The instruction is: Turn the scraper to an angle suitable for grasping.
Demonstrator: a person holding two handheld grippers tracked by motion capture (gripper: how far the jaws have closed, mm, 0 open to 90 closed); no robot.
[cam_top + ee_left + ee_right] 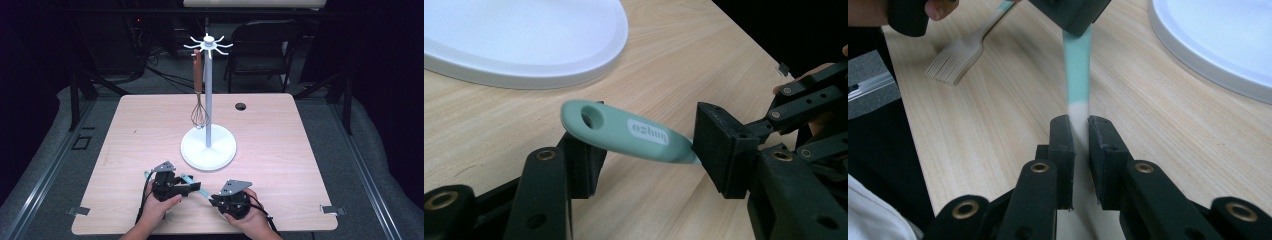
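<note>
Mint-green plastic formed the handle of the utensil (624, 132) that you held low over the near edge of the wooden table (280, 130), just in front of the white stand base (208, 147). Your left gripper (646, 155) pinched the handle near its hanging hole, jaws pressed against it. Your right gripper (1080, 132) clamped the pale end of the same utensil between nearly closed jaws. A second brush (960, 57) lay on the table beside it. A whisk (199, 102) hung from the stand's hooks.
</note>
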